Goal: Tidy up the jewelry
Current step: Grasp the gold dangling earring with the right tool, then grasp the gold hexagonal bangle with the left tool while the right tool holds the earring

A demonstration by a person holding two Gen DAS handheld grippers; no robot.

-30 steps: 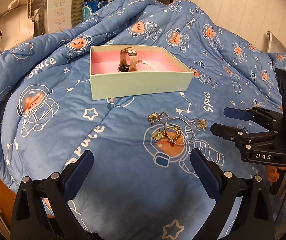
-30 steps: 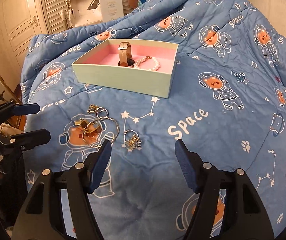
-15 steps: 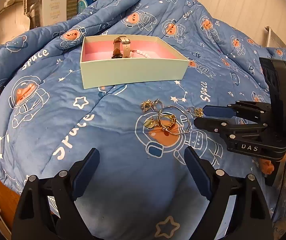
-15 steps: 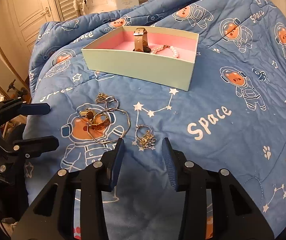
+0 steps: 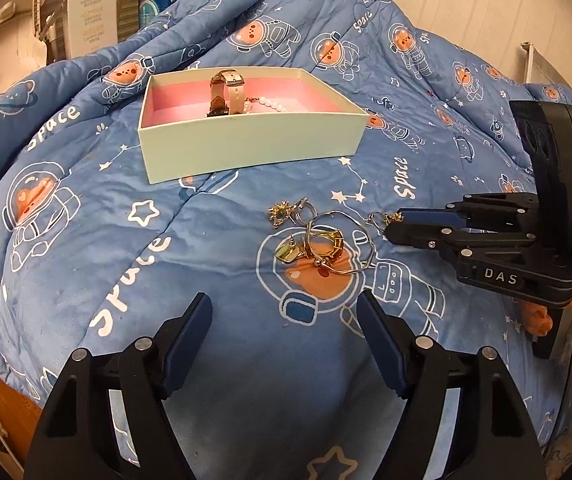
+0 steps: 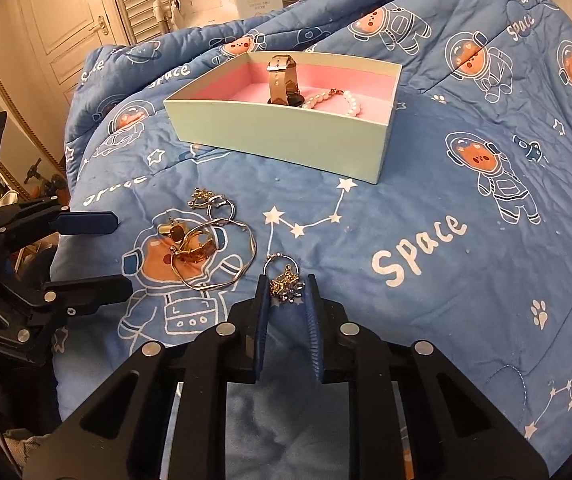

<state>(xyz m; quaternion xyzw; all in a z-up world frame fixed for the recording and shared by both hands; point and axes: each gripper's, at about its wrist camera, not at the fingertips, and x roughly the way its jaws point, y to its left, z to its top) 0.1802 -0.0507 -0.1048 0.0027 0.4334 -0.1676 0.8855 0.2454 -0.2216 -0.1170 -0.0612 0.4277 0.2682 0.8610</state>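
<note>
Watch (image 6: 284,80), pearl bracelet (image 6: 337,100) in box (image 6: 278,136), frame top. Right gripper (image 6: 286,294) jaws narrow around charm earring (image 6: 284,286), contact unclear. Left gripper (image 5: 284,316) jaws wide. Jewelry pile (image 5: 321,240) mid-frame remains.

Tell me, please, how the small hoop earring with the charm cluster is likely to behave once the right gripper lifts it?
The hoop earring looks thin and tiny between the right gripper pads, so it is probably very light. Its charm cluster seems loosely hung and may swing. Smooth metal on a narrowing grip could slip or twist; the soft quilt would likely cushion a drop.
</note>
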